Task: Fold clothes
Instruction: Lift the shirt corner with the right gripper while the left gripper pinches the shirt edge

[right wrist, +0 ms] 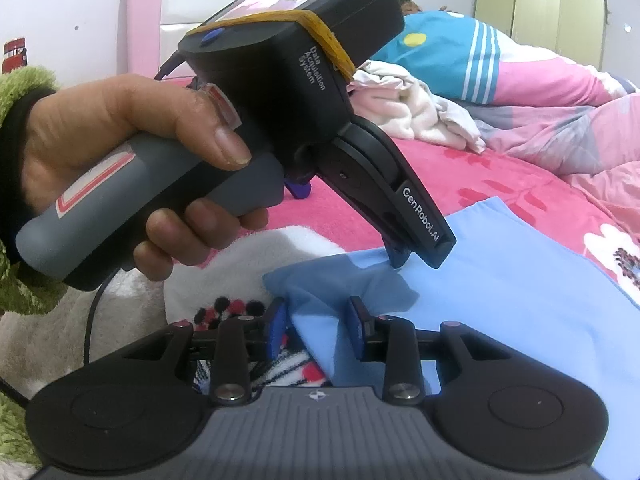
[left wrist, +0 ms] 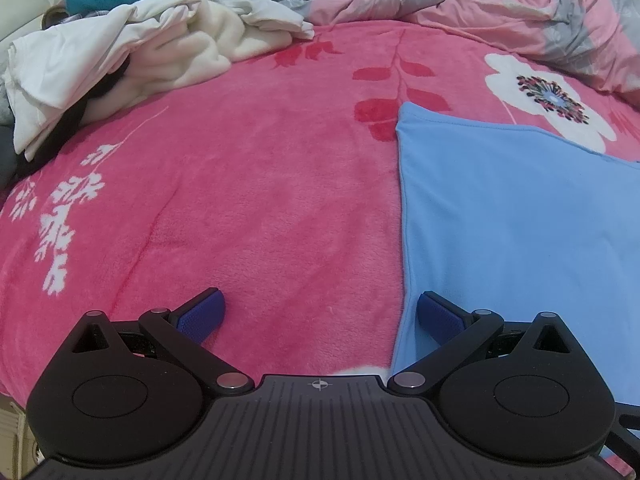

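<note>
Left gripper (right wrist: 400, 256), marked "GenRobot.AI" and "Data Acquisition System", jaws wide apart over the near left edge of the blue garment (left wrist: 520, 220) spread flat on the pink bed blanket (left wrist: 240, 200). Right gripper (right wrist: 316, 330), jaws part open around a raised blue fold.

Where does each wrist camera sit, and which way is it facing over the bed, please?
Left wrist: on the left tool, looking down across the pink blanket towards piled white clothes; only that tool, wide open, shows.
Right wrist: on the right tool, looking low across the blanket; a blue garment has its corner between the jaws, and the left hand gripping the left tool fills the upper left.
Shared: the blue garment, pink blanket, white clothes and left tool.
</note>
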Tool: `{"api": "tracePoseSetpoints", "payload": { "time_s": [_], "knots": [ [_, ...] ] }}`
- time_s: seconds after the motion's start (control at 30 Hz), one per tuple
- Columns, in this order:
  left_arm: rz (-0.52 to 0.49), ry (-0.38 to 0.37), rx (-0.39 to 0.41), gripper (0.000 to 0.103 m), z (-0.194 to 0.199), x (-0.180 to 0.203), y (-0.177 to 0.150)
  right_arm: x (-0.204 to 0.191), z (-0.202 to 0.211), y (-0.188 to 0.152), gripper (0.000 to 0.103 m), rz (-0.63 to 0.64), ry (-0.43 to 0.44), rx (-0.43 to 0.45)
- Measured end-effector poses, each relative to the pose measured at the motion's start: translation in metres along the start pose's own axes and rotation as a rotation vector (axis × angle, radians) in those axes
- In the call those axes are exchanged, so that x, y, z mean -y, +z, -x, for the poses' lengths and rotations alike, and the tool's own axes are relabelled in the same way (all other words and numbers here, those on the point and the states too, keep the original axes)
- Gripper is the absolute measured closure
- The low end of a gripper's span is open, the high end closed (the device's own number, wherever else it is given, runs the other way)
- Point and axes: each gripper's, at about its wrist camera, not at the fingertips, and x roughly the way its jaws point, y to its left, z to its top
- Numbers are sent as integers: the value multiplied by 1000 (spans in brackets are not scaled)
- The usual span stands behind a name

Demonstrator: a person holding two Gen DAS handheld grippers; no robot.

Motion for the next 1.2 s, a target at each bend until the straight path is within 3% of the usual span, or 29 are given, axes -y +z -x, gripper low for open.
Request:
{"api": "tracePoseSetpoints", "payload": {
  "time_s": [0.27, 0.37, 0.43, 0.53, 0.73, 0.93, 1.07, 1.2],
  "knots": [
    [49, -35, 29, 0, -2, -9, -4, 10, 4, 3, 73, -116, 16, -6],
    [46, -40, 47, 0, -2, -9, -6, 24, 5, 3, 81, -209, 40, -8],
    [47, -43, 51, 0, -1, -10, -6, 33, 6, 1, 92, -278, 53, -6],
    [85, -70, 52, 0, 1, -17, -3, 49, 10, -3, 97, -383, 82, 4],
    [315, -224, 70, 0, 8, -52, 0, 89, 25, -17, 98, -645, 145, 85],
    [494, -462, 48, 0, 8, -77, 3, 145, 49, -42, 98, -955, 233, 237],
    [542, -601, 13, 0, -1, -74, 6, 157, 55, -48, 98, -995, 249, 276],
    [526, -645, -28, 0, -15, -62, 19, 152, 55, -43, 98, -961, 275, 287]
  ]
}}
